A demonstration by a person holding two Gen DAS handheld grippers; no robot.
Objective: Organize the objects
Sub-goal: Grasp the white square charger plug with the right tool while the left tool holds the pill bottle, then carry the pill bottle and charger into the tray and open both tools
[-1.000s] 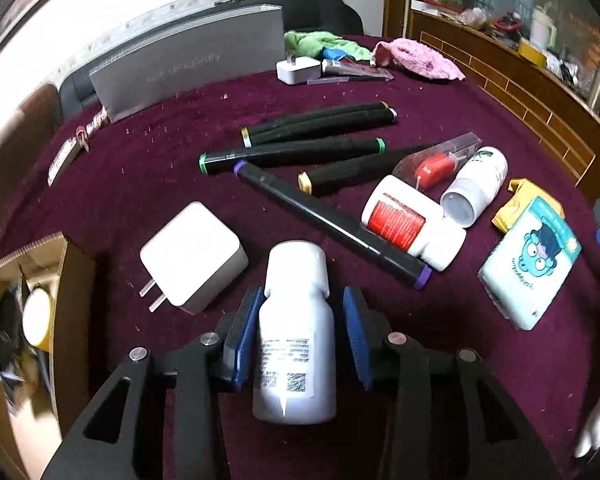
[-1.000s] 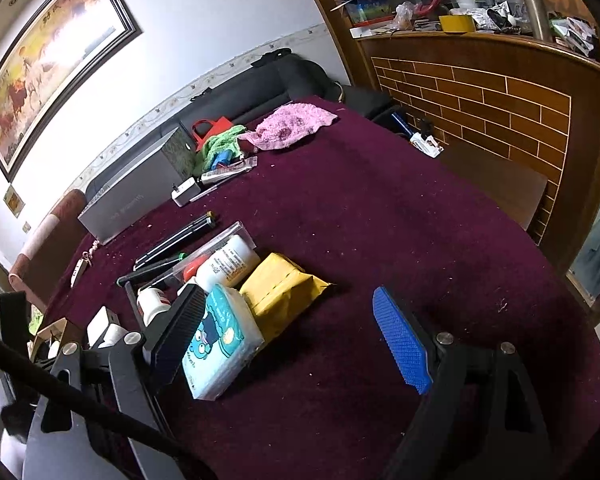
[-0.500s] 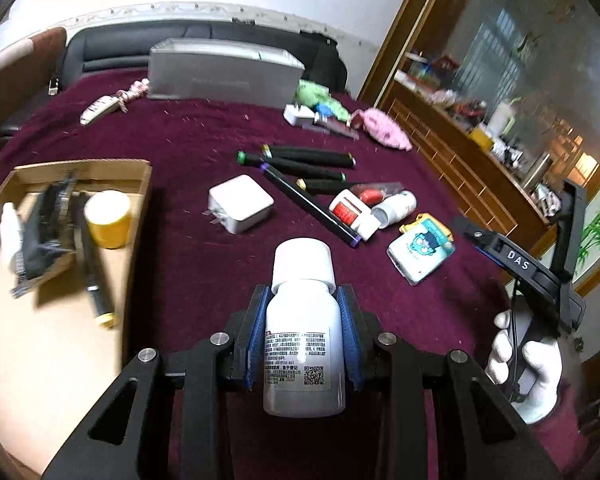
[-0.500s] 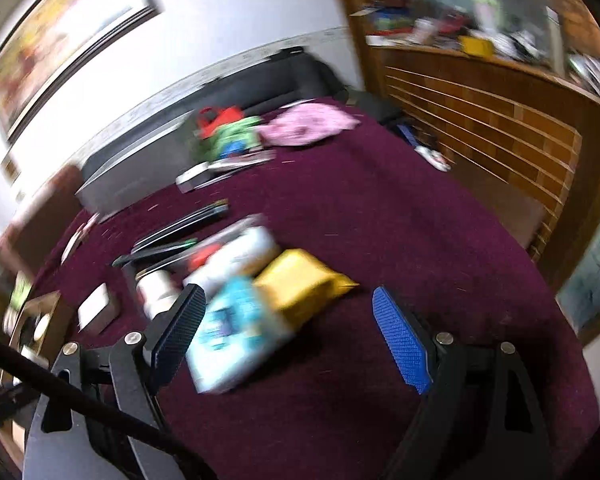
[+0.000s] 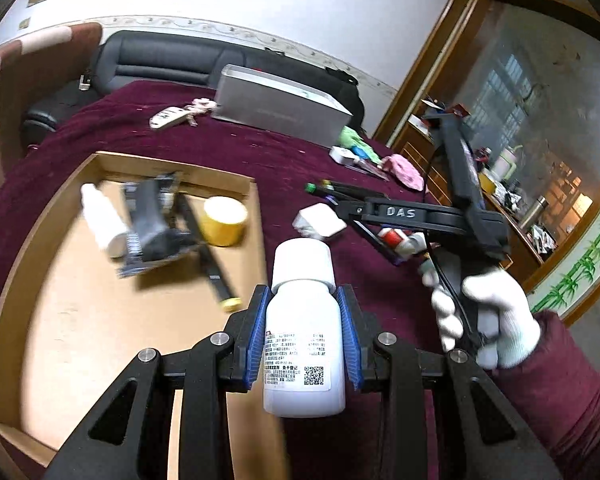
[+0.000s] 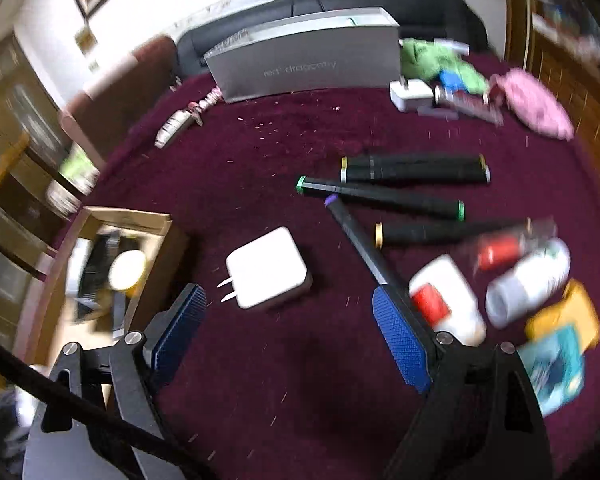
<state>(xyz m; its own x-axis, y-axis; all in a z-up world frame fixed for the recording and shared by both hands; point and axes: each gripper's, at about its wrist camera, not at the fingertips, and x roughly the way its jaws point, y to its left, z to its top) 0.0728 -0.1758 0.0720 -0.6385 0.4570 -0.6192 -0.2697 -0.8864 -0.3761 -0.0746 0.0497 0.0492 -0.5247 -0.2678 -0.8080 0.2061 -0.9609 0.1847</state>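
Note:
My left gripper is shut on a white pill bottle and holds it above the right edge of a cardboard tray. The tray holds a small white bottle, a black packet, a black marker and a yellow tape roll. My right gripper is open and empty above the maroon table, just in front of a white charger. Several black markers lie beyond it. The right gripper also shows in the left wrist view.
To the right lie a white bottle with a red label, another white bottle, a yellow packet and a blue tissue pack. A grey box, a second charger, cloths and keys sit at the back.
My left gripper closed on the pill bottle, lifted it and swung left over the tray. My right gripper swept left from the table's right side to above the white charger.

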